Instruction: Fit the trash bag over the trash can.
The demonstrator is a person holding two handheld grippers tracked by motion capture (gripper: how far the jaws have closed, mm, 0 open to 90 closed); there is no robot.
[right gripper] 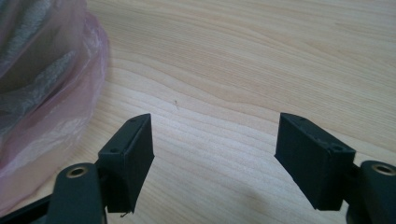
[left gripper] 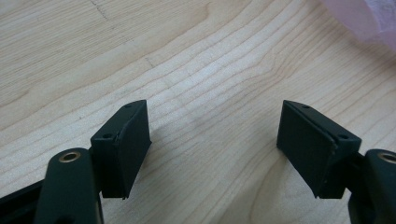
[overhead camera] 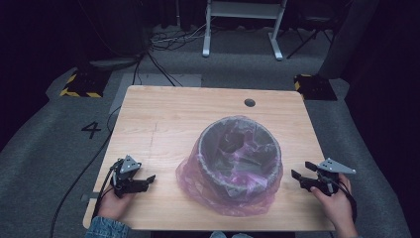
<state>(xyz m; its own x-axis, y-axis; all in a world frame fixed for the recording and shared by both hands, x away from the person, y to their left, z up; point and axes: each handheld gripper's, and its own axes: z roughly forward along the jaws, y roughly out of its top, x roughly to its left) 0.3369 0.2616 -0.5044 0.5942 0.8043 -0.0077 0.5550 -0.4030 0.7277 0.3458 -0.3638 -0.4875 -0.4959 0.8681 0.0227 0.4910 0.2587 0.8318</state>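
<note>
I see the wooden table (overhead camera: 163,114) carrying a grey bin (overhead camera: 240,148) lined with a pink plastic bag (overhead camera: 198,181), a little right of the middle. The bin sits between my two grippers and touches neither. My left gripper (overhead camera: 148,179) lies near the bag's left hem, jaws spread over bare wood with nothing between them. My right gripper (overhead camera: 299,171) sits just beside the bag's right edge, jaws likewise spread and empty. On the grey floor, left of the table, I read a black "4" (overhead camera: 91,130).
</note>
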